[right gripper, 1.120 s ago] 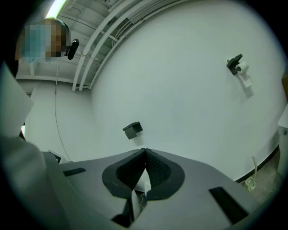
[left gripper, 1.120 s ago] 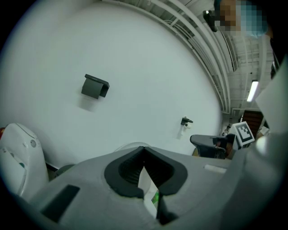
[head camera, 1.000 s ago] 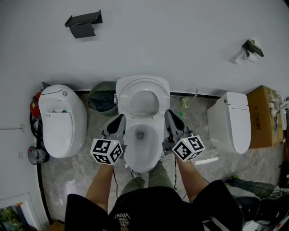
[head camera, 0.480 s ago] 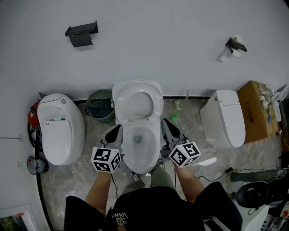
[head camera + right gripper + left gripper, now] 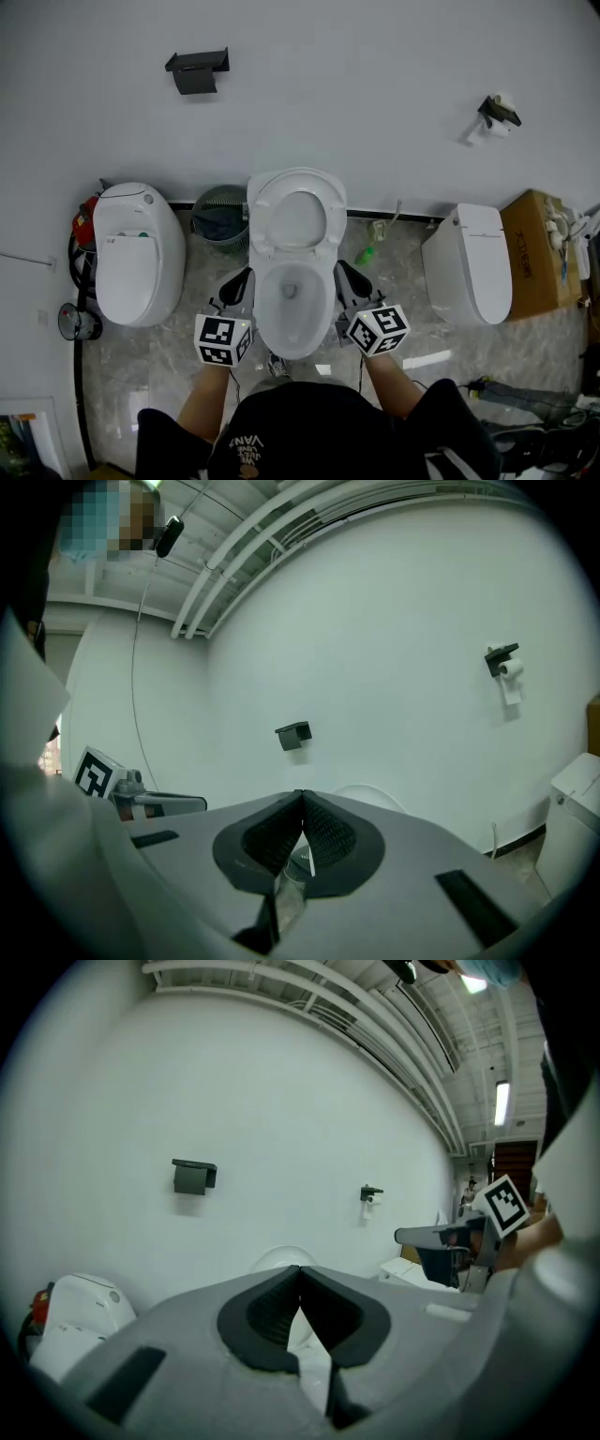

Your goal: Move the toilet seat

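Head view: seat (image 5: pixel 266 217) stands raised behind the bowl (image 5: pixel 292 298), leaning back toward the wall with the lid behind it. Left hand-held gripper (image 5: pixel 240 279) is just left of the bowl and right hand-held gripper (image 5: pixel 345 274) just right of it; neither touches the seat. To bring the seat down well, I judge one hand-held gripper should reach to the seat's top edge behind the bowl, open, take the ring alone and not the lid, then lower it slowly so it does not drop onto the bowl.

Left gripper view: the jaws are clenched together with nothing between them. The seat's top shows beyond the tips.

Right gripper view: the jaws are likewise pressed together and empty, aimed at the wall above the bowl.

Against a second ago, both hand-held grippers have drawn back a little along the bowl toward the person. They stay closed, and the seat is raised as before.
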Tool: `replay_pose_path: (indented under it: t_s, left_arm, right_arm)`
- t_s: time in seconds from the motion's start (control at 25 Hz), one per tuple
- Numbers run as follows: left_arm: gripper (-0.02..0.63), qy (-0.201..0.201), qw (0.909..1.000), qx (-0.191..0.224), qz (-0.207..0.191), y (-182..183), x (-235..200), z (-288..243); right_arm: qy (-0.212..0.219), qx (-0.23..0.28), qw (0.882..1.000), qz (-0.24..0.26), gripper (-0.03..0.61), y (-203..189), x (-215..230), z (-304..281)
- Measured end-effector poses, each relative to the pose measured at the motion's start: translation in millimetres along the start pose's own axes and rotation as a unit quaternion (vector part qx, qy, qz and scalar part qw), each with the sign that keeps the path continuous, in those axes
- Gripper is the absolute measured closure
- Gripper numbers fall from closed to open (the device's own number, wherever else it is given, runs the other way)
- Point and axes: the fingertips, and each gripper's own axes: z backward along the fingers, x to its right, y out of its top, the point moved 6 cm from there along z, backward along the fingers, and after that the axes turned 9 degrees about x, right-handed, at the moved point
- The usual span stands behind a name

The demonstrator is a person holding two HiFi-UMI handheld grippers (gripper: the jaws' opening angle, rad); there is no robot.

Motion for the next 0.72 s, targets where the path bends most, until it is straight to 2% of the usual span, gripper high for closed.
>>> replay_pose_path:
  t_s: [0.32, 0.48, 0.72]
  left_arm:
    - [0.612, 0.021, 0.9998, -0.006, 0.000, -6.1, 42.7, 33.3]
    - [0.612, 0.044, 0.9989, -0.017, 0.002, -15.8, 62.7, 51.3]
    - [0.611, 0.062, 0.9979, 0.014, 0.010, -13.8, 102.1, 83.3]
  right_arm:
    - [0.028, -0.020, 0.999, 0.003, 0.579, -0.9, 2.9, 36.0]
    - [0.046, -0.031, 0.998, 0.001, 0.580, -4.4, 3.8, 56.0]
    - [0.082, -0.049, 0.995, 0.003, 0.580, -2.4, 9.0, 95.7]
